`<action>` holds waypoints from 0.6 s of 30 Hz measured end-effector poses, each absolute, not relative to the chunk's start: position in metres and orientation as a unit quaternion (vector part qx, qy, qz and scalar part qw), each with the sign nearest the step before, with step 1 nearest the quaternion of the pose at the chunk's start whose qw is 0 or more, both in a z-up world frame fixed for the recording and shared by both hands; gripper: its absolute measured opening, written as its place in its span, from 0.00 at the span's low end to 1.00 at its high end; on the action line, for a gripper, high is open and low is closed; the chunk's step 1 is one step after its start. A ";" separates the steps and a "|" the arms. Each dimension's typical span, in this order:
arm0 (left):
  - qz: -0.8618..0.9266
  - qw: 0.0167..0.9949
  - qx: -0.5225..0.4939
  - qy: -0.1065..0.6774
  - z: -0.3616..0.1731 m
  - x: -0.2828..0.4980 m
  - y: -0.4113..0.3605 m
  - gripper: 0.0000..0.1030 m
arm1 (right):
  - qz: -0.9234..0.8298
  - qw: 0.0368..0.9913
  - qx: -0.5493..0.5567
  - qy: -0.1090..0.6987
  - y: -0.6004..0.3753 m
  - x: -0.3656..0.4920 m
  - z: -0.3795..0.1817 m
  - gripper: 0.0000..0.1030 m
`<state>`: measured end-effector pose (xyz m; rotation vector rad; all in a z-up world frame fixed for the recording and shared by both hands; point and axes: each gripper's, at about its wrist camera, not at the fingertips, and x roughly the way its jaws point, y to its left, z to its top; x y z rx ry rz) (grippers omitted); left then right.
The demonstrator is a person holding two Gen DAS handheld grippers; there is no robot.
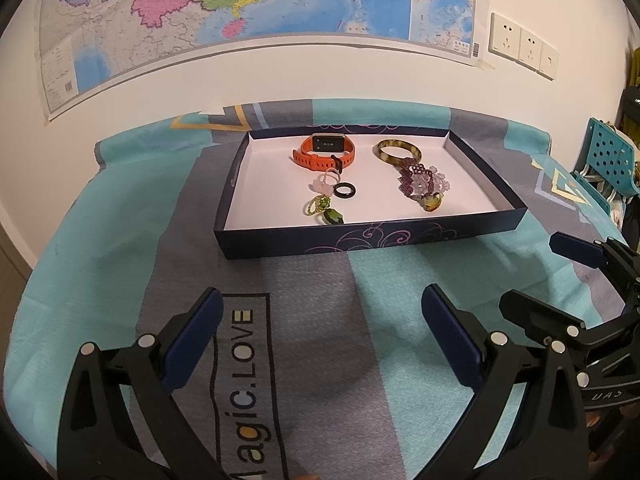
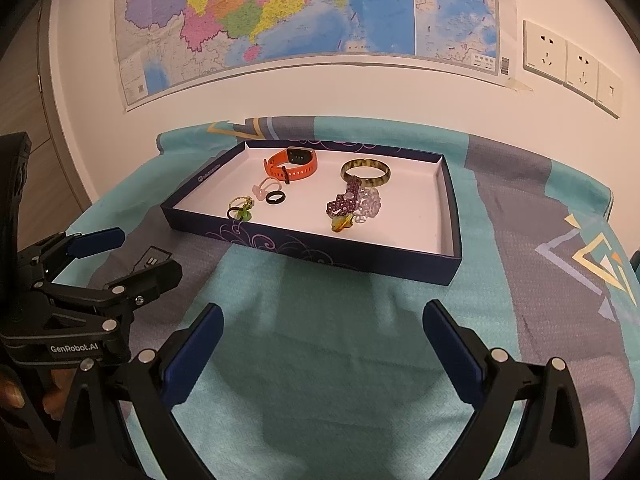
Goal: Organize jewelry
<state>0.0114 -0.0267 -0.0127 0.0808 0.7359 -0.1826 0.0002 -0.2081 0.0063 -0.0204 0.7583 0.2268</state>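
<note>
— Behind the table I've got a white wall with a big coloured map point(image 1: 256, 0) across the top of the frame and a row of sockets point(image 1: 524, 46) at upper right. Teal and grey cloth point(image 1: 100, 240) covers the whole surface.

— Where's the jewelry?

— All inside the shallow dark-blue tray point(image 1: 360, 240), centre of the left wrist view. Orange watch point(image 1: 326, 152) at the back, with a mottled bangle point(image 1: 398, 151) to its right. Below the watch sit a pale pink ring point(image 1: 326, 183) and a black ring point(image 1: 345, 191) just beside each other, then two green rings point(image 1: 325, 210) nearest the front wall. Under the bangle lies a purple beaded piece point(image 1: 416, 182) with an amber stone point(image 1: 431, 202) at its lower end.

— And your grippers?

— My left gripper point(image 1: 322, 344) fills the bottom of its own frame, blue pads spread wide with nothing between them, hovering over the cloth short of the tray. My right gripper point(image 2: 322, 352) sits the same way at the bottom of the right wrist view, fingers well apart and empty, also short of the tray. Each one shows at the edge of the other's camera, low and to the side.
</note>
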 end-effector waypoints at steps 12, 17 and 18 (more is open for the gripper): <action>-0.090 0.927 0.039 0.361 -0.015 0.012 -0.028 0.95 | 0.111 0.922 -0.009 0.371 -0.209 0.001 0.005 0.93; -0.092 0.927 0.039 0.362 -0.016 0.012 -0.029 0.95 | 0.110 0.922 -0.010 0.372 -0.208 0.001 0.005 0.93; -0.093 0.927 0.039 0.362 -0.016 0.012 -0.029 0.95 | 0.111 0.921 -0.010 0.372 -0.208 0.001 0.005 0.93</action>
